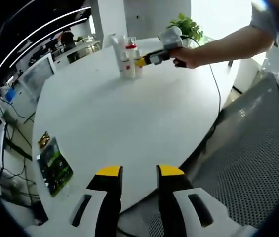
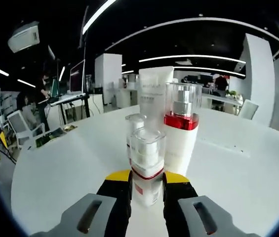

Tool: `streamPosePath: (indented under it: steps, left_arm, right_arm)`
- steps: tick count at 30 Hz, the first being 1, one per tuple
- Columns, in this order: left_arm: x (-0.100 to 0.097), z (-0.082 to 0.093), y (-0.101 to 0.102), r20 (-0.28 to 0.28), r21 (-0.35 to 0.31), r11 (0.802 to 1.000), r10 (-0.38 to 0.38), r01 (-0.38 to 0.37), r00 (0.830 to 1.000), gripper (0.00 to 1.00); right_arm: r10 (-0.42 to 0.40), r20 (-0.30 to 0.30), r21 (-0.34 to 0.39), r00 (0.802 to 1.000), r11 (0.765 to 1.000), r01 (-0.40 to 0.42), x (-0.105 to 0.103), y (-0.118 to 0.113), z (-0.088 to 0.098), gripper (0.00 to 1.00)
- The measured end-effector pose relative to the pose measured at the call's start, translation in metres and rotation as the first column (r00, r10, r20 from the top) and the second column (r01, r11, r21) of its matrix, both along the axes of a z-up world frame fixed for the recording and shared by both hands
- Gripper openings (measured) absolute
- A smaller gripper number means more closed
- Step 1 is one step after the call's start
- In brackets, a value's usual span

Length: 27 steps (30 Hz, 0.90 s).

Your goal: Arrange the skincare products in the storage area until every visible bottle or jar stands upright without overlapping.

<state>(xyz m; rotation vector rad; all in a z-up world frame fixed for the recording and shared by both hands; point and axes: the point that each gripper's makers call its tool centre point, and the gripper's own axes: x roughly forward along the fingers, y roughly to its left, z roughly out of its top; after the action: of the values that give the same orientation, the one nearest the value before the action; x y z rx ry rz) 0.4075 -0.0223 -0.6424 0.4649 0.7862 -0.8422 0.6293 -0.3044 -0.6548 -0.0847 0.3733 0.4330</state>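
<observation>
Our right gripper has its jaws closed against a small clear-capped bottle, upright on the white table just in front of a red-collared pump bottle and a white tube. Our left gripper hangs over the table's near edge, jaws apart, holding nothing.

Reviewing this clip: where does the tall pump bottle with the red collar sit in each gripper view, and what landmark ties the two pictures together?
Left gripper view: the red-collared pump bottle stands far up the white table, top centre, just left of the right hand-held gripper.
Right gripper view: it stands right of centre, close, behind the small bottle between the jaws.
Shared landmark: the white tube standing behind the bottles.
</observation>
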Motion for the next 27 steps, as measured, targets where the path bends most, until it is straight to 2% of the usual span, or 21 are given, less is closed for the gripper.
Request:
streamPosePath:
  steps: [5,12,16,21,27]
  left_arm:
    - [0.000,0.000,0.000,0.000,-0.001,1.000,0.003,-0.003,1.000,0.24]
    - [0.000,0.000,0.000,0.000,-0.001,1.000,0.002,-0.002,1.000,0.23]
    - [0.000,0.001,0.000,0.001,-0.002,1.000,0.003,-0.003,1.000,0.23]
    - [0.001,0.001,0.000,0.003,-0.006,1.000,0.005,-0.005,1.000,0.23]
    - [0.001,0.001,0.000,0.004,-0.008,1.000,0.004,-0.004,1.000,0.23]
  right_arm:
    - [0.014,-0.006,-0.027,1.000,1.000,-0.014,0.001,-0.002,0.000,0.19]
    - [0.001,-0.019,-0.017,1.000,1.000,-0.002,0.003,-0.007,0.000,0.19]
    - [-0.011,-0.018,-0.009,1.000,1.000,0.011,0.001,-0.010,-0.001,0.29]
    - [-0.014,-0.035,-0.018,0.999,1.000,0.013,-0.008,-0.017,-0.004,0.23]
    - [-0.020,-0.028,-0.023,0.999,1.000,0.019,-0.006,-0.020,0.000,0.21]
